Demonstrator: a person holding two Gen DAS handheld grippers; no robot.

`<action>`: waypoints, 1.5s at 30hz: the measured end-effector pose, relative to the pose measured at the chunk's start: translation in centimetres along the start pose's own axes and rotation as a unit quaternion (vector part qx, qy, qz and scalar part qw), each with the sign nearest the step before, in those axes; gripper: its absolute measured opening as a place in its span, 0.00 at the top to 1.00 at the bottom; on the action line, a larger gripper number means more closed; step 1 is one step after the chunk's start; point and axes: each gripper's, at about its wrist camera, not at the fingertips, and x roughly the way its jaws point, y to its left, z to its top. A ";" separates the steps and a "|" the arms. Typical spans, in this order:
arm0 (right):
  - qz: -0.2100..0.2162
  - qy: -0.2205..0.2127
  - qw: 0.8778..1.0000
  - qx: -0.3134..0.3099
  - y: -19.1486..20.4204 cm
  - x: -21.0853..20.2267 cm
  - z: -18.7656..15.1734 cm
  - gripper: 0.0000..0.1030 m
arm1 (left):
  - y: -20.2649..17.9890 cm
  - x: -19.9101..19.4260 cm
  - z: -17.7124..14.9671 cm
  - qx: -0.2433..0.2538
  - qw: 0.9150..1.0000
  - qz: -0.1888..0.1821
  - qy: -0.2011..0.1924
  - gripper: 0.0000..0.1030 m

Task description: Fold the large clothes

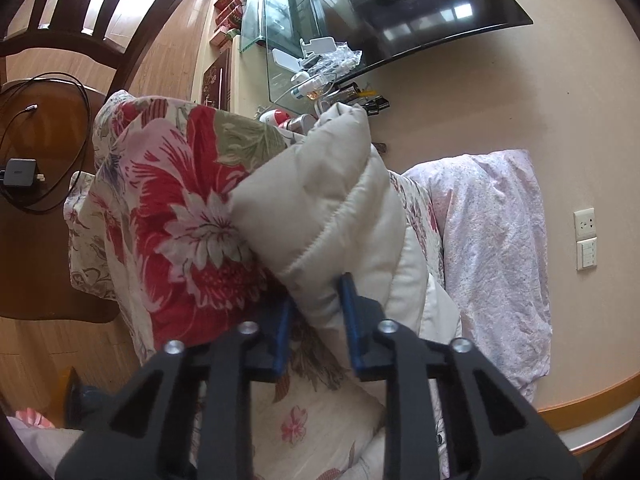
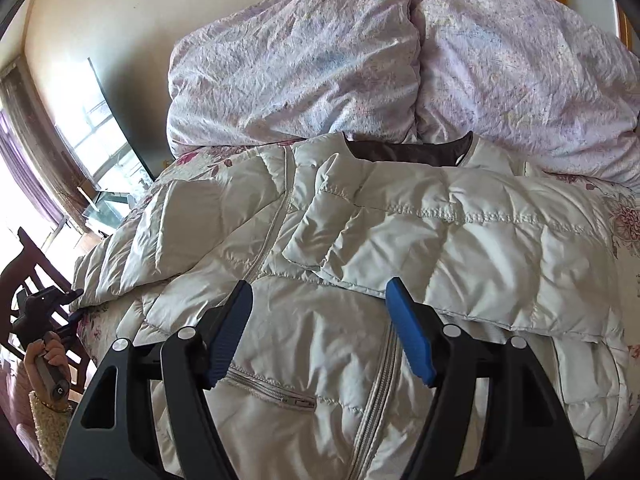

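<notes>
A cream quilted puffer jacket lies spread on a floral bedsheet, zipper up, with one sleeve folded across its chest. My right gripper is open and empty just above the jacket's front. My left gripper is shut on the cuff end of the jacket's other sleeve and holds it up beside the bed's edge. The left gripper also shows small at the left edge of the right wrist view.
A crumpled lilac duvet is heaped at the head of the bed against the wall. A flowered quilt hangs by the bedside. A glass TV stand with clutter, a TV and a wooden chair stand beyond.
</notes>
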 end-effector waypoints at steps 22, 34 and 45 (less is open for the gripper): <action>-0.070 -0.075 0.992 0.070 -11.5 -8.5 -3.6 0.27 | -32.2 -6.1 -16.6 0.398 0.888 -0.226 0.046 0.94; -0.093 -0.070 0.988 0.100 -15.0 -8.9 -4.4 0.27 | -33.1 3.1 -37.1 0.491 0.809 -0.212 0.243 0.94; -0.087 -0.083 0.990 0.068 -12.3 -8.1 -2.1 0.28 | -28.8 4.3 -43.2 0.583 0.739 -0.185 0.282 0.19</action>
